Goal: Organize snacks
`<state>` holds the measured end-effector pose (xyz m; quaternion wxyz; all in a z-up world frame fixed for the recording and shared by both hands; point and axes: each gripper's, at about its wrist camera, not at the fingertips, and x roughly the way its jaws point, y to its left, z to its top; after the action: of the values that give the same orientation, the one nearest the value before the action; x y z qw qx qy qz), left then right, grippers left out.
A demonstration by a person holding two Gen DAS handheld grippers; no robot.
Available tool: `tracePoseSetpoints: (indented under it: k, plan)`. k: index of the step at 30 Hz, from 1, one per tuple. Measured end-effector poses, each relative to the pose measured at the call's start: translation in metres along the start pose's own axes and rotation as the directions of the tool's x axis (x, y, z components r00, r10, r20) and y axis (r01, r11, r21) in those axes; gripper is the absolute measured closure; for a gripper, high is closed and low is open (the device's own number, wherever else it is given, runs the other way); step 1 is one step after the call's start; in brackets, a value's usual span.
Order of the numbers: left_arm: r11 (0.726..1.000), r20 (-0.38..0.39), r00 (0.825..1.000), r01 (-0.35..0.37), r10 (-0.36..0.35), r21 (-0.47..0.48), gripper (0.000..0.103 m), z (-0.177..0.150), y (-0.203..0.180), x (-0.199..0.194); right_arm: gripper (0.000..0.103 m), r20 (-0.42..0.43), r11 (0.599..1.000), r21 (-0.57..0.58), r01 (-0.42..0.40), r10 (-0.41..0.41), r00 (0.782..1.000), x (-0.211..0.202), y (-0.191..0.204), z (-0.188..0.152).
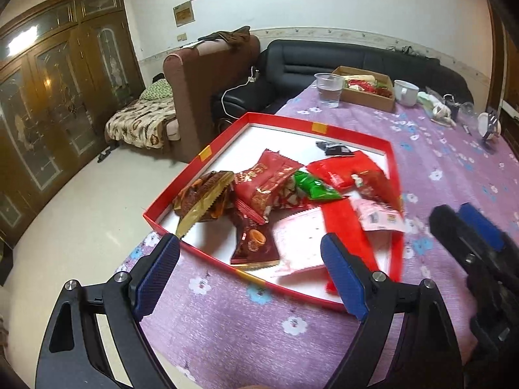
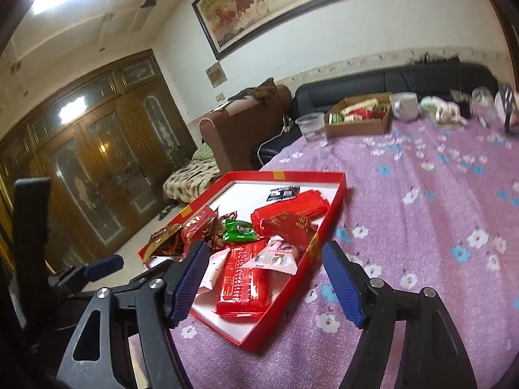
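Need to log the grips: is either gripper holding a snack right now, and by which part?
Nothing is held. The left gripper and right gripper both stand open over the red tray, pads touching no packet.

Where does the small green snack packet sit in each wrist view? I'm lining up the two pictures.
Left wrist view: green packet lies mid-tray, right of centre, between dark red wrappers and a bright red pack.
Right wrist view: green packet sits left of centre, above the left tool finger.
Shared landmark: the red tray's far rim.

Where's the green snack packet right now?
The green packet lies in the red tray, mid-pile, between the dark red wrappers on its left and the bright red pack on its right.
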<state>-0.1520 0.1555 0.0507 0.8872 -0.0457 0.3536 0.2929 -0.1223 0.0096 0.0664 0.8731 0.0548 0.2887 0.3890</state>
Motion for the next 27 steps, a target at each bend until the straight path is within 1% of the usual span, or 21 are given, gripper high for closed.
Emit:
tracePoseSetpoints:
  k: [4, 10, 13, 17, 21, 24, 27]
  plan:
    - [1.000, 0.001, 1.000, -0.011, 0.011, 0.016, 0.013, -0.002, 0.006, 0.008, 0.024, 0.023, 0.998, -0.053, 0.022, -0.021, 1.000, -0.003, 0.008, -0.001]
    - [1.000, 0.004, 1.000, -0.001, 0.001, -0.020, 0.013, -0.004, 0.022, 0.016, 0.022, 0.029, 0.994, -0.106, 0.031, -0.028, 0.999, -0.003, 0.016, -0.004]
    - [1.000, 0.009, 1.000, -0.008, 0.008, -0.017, 0.013, -0.006, 0.029, 0.019, 0.022, 0.030, 0.992, -0.121, 0.029, -0.026, 0.999, -0.004, 0.019, -0.004]
    - [1.000, 0.011, 1.000, -0.029, 0.029, -0.009, 0.013, -0.012, 0.041, 0.024, 0.022, 0.022, 0.991, -0.133, 0.019, -0.016, 1.000, -0.003, 0.023, -0.006]
    - [0.997, -0.004, 0.998, -0.066, 0.066, -0.026, 0.013, -0.017, 0.055, 0.030, 0.022, -0.003, 0.991, -0.132, 0.005, -0.005, 1.000, 0.002, 0.024, -0.007]
    - [0.996, -0.008, 0.997, -0.076, 0.075, -0.047, 0.013, -0.018, 0.064, 0.033, 0.022, -0.016, 0.992, -0.127, -0.004, 0.002, 1.000, 0.005, 0.023, -0.007]
    - [0.996, -0.008, 0.997, -0.081, 0.081, -0.047, 0.013, -0.018, 0.065, 0.033, 0.022, -0.028, 0.994, -0.105, -0.013, 0.010, 1.000, 0.008, 0.024, -0.007]
